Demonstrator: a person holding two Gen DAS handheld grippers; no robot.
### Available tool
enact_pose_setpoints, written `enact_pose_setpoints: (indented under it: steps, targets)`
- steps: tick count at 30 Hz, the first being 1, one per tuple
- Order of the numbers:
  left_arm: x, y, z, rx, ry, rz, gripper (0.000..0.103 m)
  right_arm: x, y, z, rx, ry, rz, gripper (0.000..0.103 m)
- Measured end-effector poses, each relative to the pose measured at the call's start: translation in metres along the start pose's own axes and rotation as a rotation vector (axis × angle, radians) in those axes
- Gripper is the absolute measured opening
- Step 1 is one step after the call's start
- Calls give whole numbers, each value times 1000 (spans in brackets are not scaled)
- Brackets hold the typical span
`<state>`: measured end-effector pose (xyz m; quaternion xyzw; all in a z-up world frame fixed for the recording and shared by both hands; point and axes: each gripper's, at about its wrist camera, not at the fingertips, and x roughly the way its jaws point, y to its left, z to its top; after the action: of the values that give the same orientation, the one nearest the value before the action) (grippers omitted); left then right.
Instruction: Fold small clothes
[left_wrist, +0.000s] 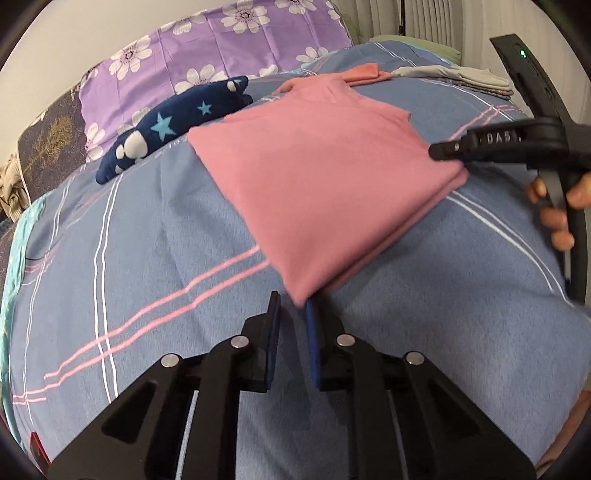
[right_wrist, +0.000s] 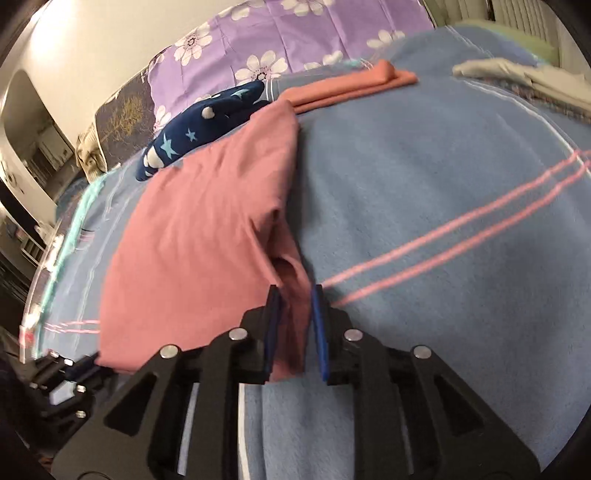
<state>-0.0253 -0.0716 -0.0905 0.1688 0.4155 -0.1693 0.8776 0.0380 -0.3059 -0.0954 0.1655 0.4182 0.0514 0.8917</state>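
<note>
A pink garment (left_wrist: 317, 177) lies folded flat on the blue plaid bed cover (left_wrist: 147, 240). My left gripper (left_wrist: 291, 301) is open; the garment's near corner lies just beyond its fingertips, not clamped. The right gripper (left_wrist: 443, 151) shows from the side at the garment's right corner. In the right wrist view the pink garment (right_wrist: 199, 236) has a bunched corner between the jaws of my right gripper (right_wrist: 295, 291); a gap shows beside the right pad, so the grip is unclear. The left gripper (right_wrist: 62, 373) shows at the lower left.
A navy star-print garment (left_wrist: 173, 125) lies behind the pink one. A folded salmon garment (right_wrist: 354, 83) and a stack of grey folded clothes (left_wrist: 465, 79) sit at the far side. A purple flowered pillow (left_wrist: 207, 55) is at the head of the bed.
</note>
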Motion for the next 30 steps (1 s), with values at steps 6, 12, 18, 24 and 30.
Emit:
enact_pose_setpoints:
  steps: [6,12,18,24,30]
  targets:
    - [-36,-2,13,1,-90,-127,15,-20,14,0,-99,-59,-5,19]
    - [-17,-11,46,9,-131,-118,15,-39,50,12,-214,-127,44,19]
    - [21,-8,47,-50,-48,-130,25,-24,61,19,-237,-106,40,19]
    - [26,-3,42,-55,-56,-156,27,10,51,14,-211,-17,-33,19]
    - [29,-1,41,-69,-60,-180,28,20,42,12,-185,7,-29,16]
